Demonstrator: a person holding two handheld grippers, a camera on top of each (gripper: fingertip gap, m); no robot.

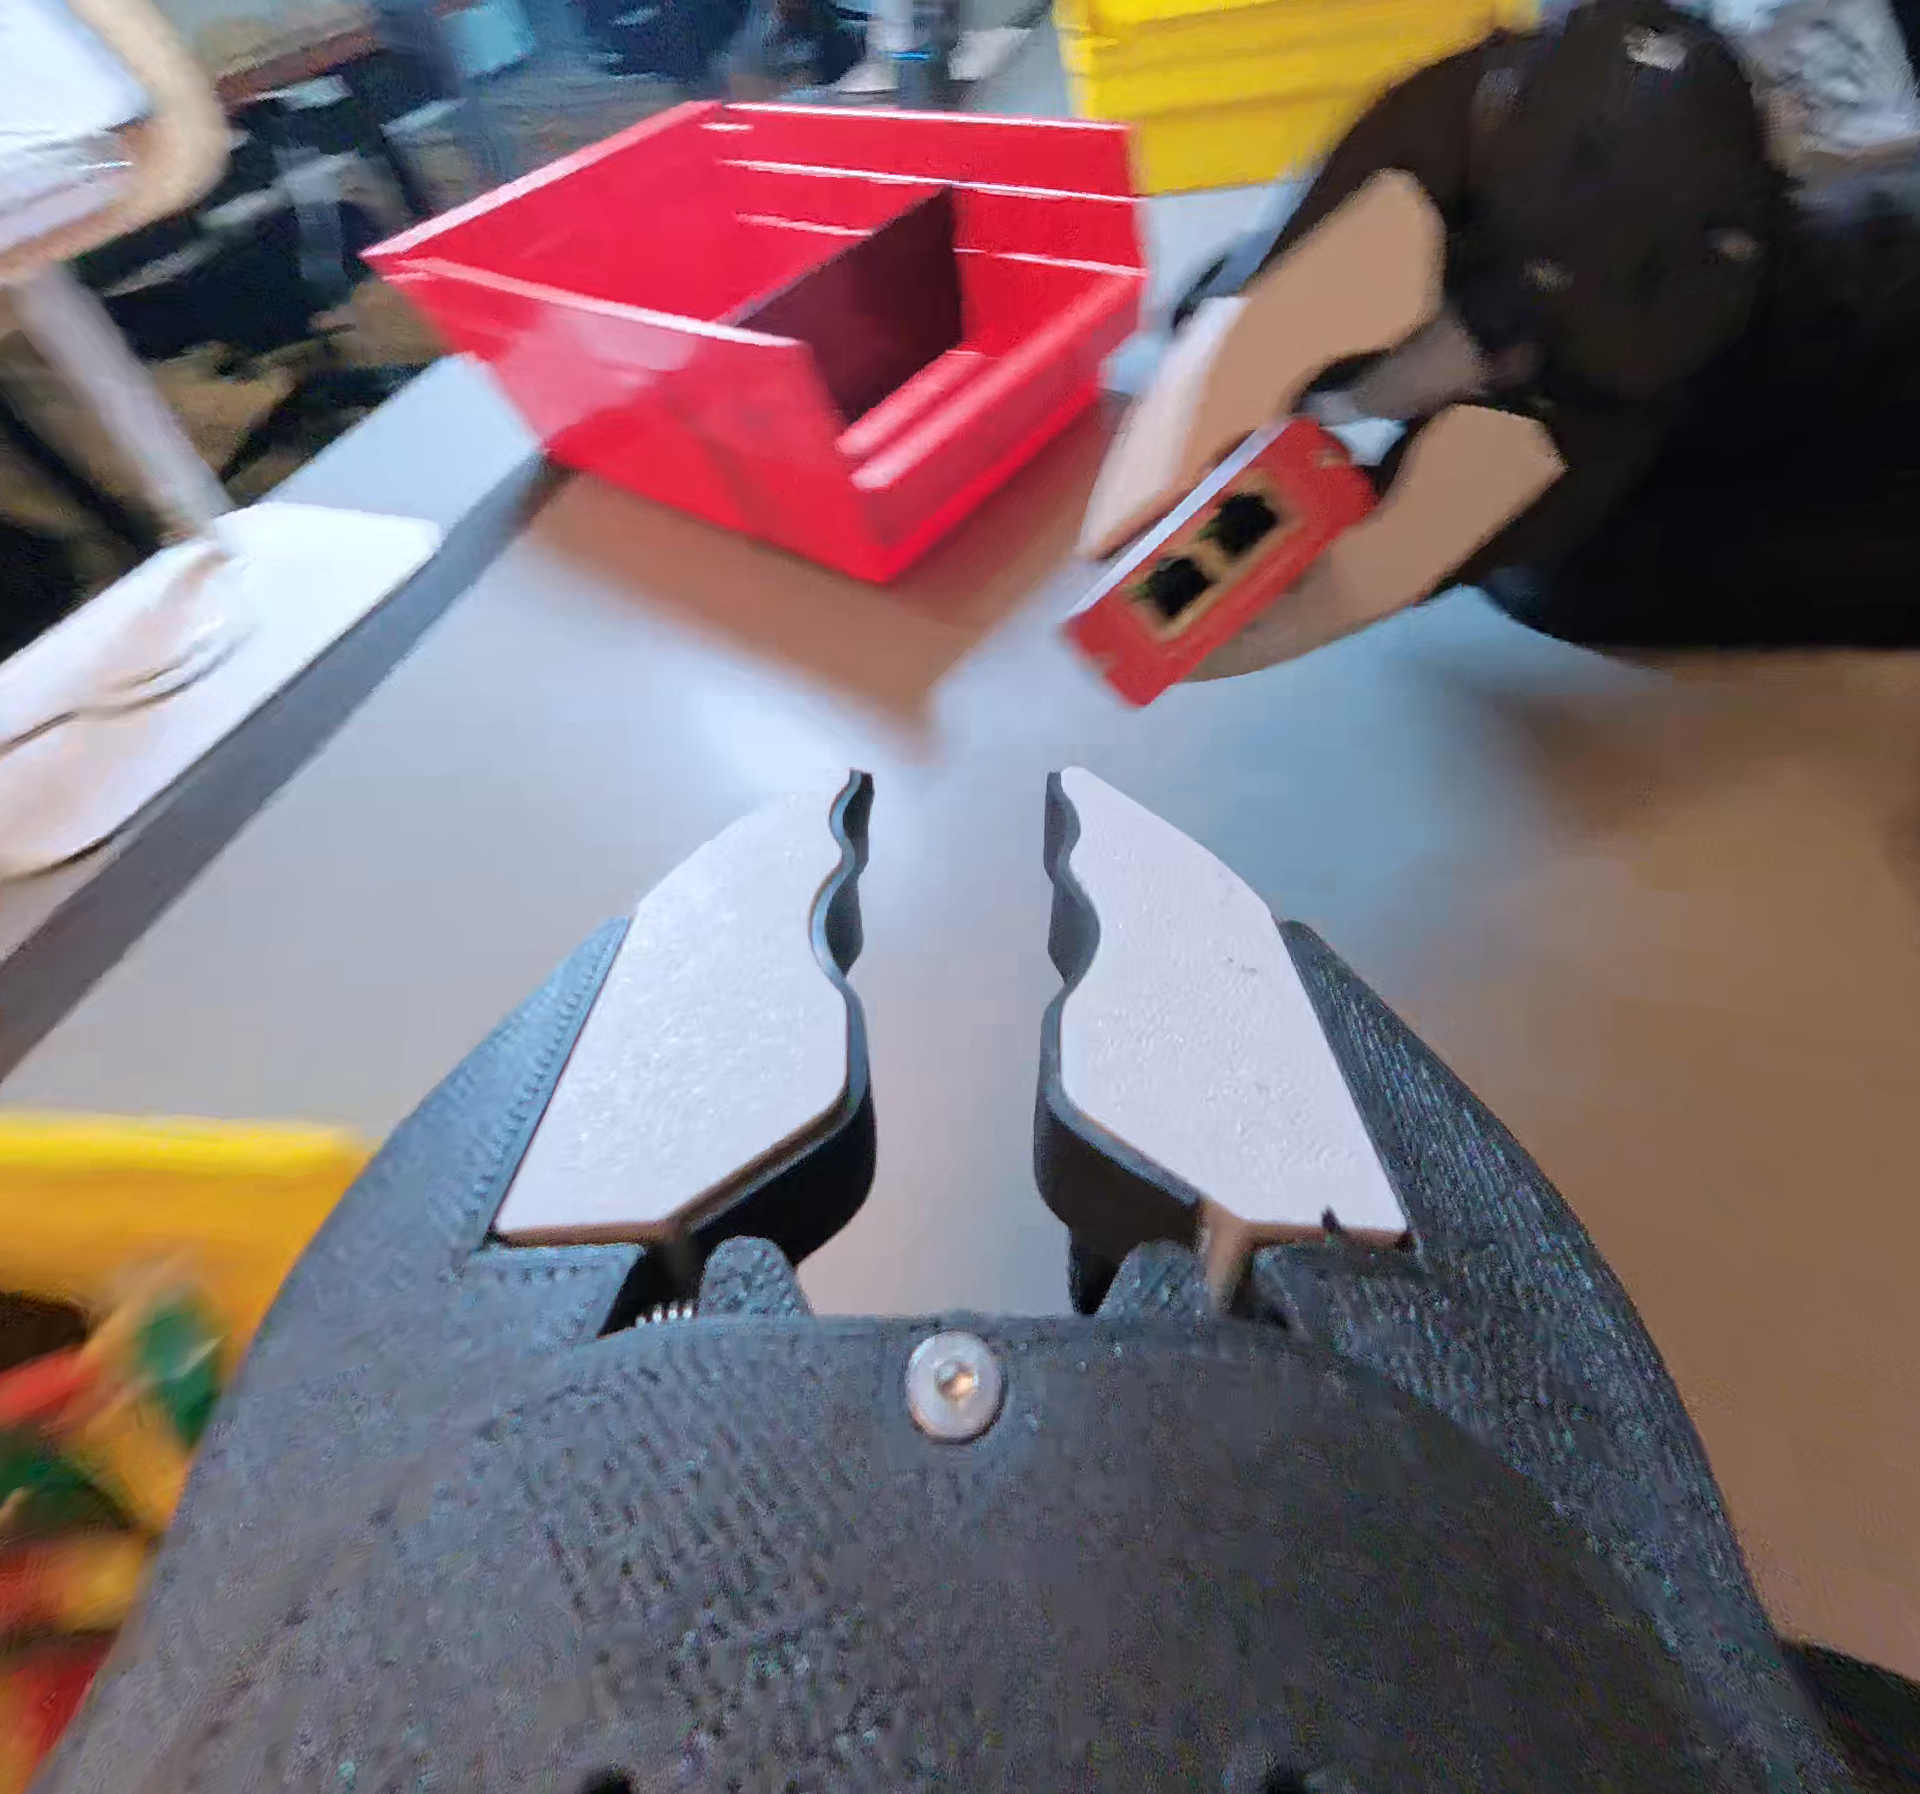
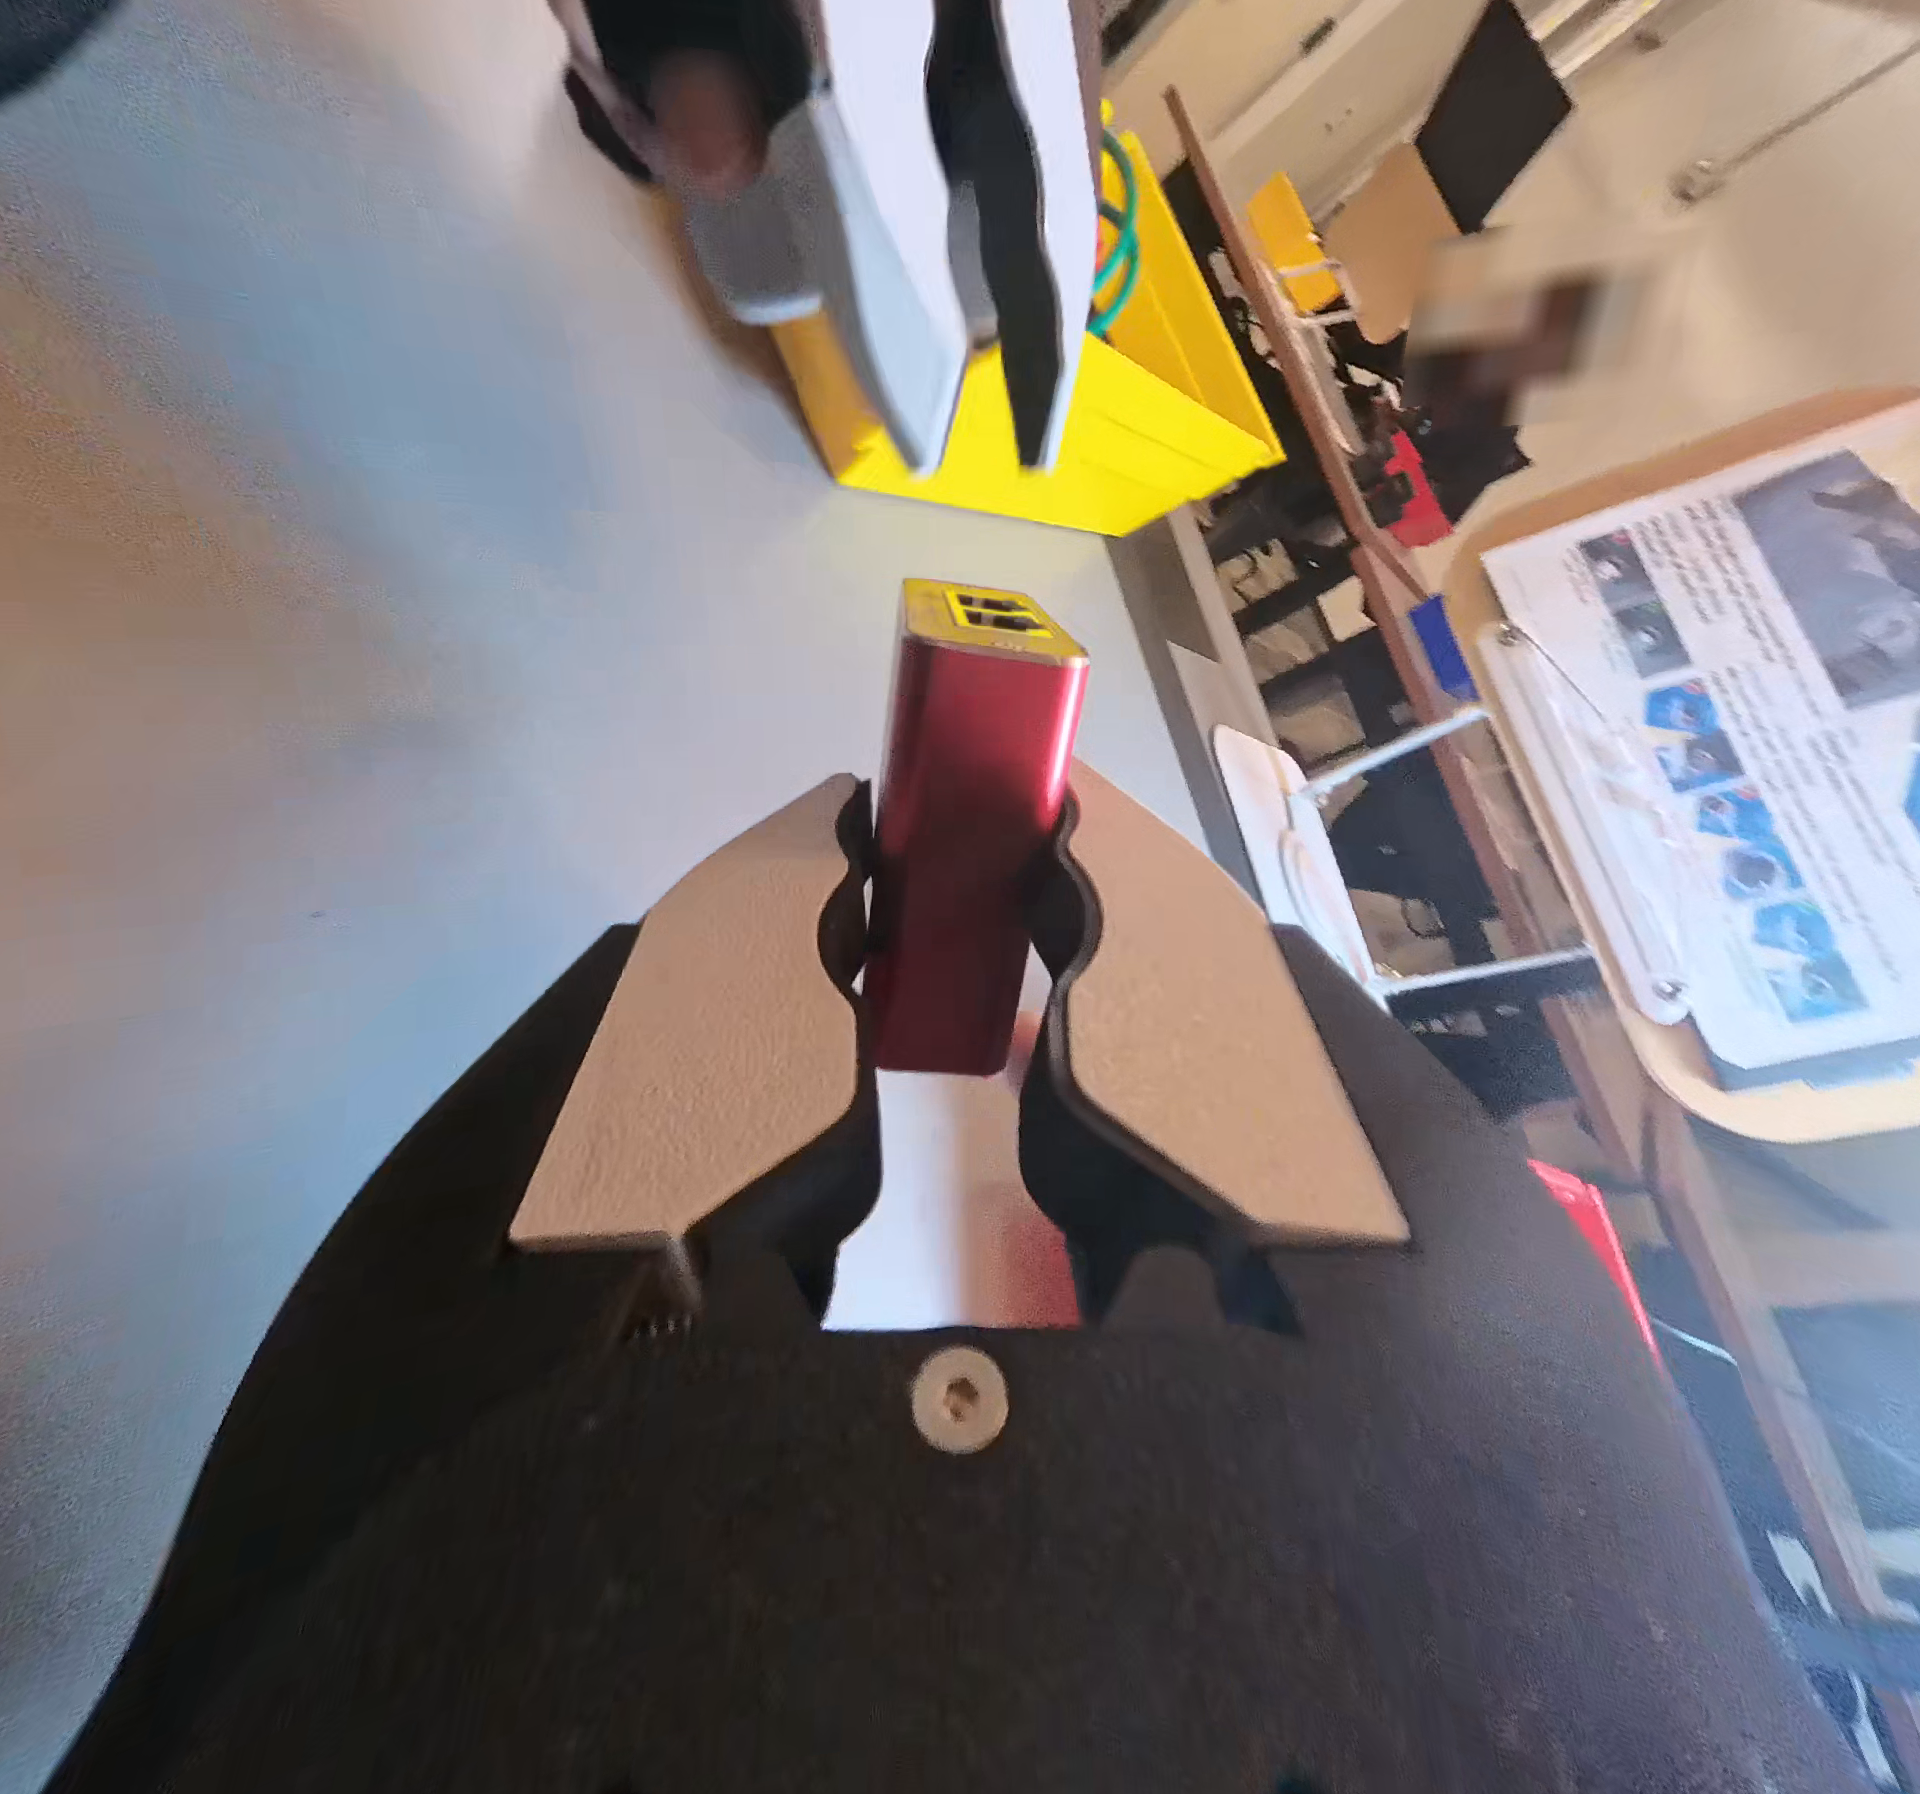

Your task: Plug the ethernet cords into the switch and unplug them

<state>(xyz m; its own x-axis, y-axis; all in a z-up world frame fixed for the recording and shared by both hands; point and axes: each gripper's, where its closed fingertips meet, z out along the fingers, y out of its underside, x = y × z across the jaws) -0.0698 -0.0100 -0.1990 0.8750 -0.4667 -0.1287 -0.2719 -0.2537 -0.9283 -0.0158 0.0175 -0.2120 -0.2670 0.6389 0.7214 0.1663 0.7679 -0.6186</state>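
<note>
The red switch [image 2: 966, 871] has two ports on its end face. My right gripper [image 2: 961, 809] is shut on the switch and holds it above the grey table. The left wrist view shows the same switch [image 1: 1226, 560] between the right gripper's fingers [image 1: 1174, 425], ports turned toward my left gripper. My left gripper [image 1: 956, 788] is open and empty, low over the table, short of the switch. It also shows in the right wrist view [image 2: 982, 456], pointing at the switch. Green cords [image 2: 1117, 258] lie in a yellow bin [image 2: 1143, 435] behind it.
A red bin [image 1: 790, 331] with a dark divider stands on the table ahead of my left gripper. A second yellow bin [image 1: 1278, 51] stands behind it. Another yellow bin [image 1: 125, 1214] with coloured cords is at the near left. The table edge [image 1: 270, 726] runs along the left. The gap from one gripper's tips to the other's is roughly 7 cm.
</note>
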